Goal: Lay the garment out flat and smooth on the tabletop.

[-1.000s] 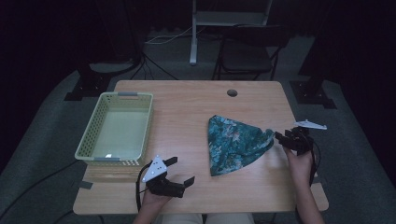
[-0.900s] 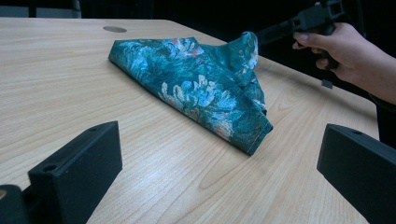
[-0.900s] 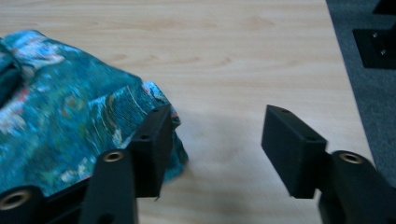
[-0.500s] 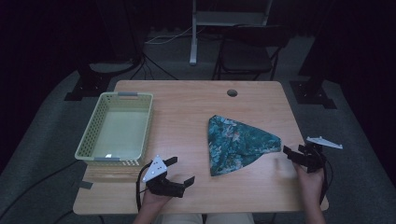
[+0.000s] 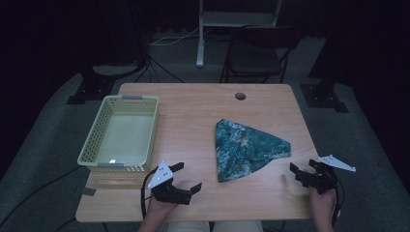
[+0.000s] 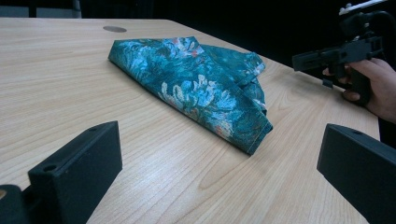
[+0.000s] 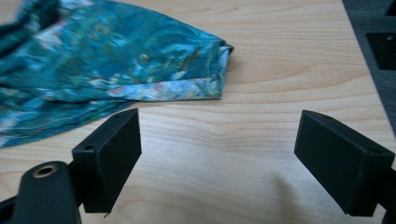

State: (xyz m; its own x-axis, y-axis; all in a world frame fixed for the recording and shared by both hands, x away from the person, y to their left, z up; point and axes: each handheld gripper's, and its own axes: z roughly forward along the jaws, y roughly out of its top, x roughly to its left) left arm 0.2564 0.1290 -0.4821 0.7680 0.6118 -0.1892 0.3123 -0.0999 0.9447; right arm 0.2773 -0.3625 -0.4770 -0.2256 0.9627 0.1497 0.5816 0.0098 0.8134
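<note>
Your right fingers (image 7: 219,168) stand wide apart, having just been opening, with nothing between them but bare counter (image 7: 261,116); in the right gripper view the near corner of the cloth (image 7: 116,70) lies just ahead of them, clear of both pads. In the high view your right gripper (image 5: 309,175) sits near the counter's right front corner, pointing left toward the cloth (image 5: 244,149) and apart from it, your right hand (image 5: 323,205) wrapped round the grip below. The cloth, teal with a flower print, lies folded into a rough triangle on the right half of the counter (image 5: 193,111), its pointed end toward the right gripper and its broad edge toward the middle. Your left fingers (image 6: 219,172) are also spread, nothing between them, resting low over the wood; the left gripper view looks past them to the cloth's (image 6: 196,88) hemmed fold and, farther off at upper right, to the right gripper (image 6: 336,53) in your hand. In the high view the left gripper (image 5: 186,179) lies at the front edge, left of centre, well apart from the cloth, aimed to the right. Behind it, on the counter's left side, stands a pale green basket (image 5: 99,130). A round cable hole (image 5: 240,96) sits near the far edge.
</note>
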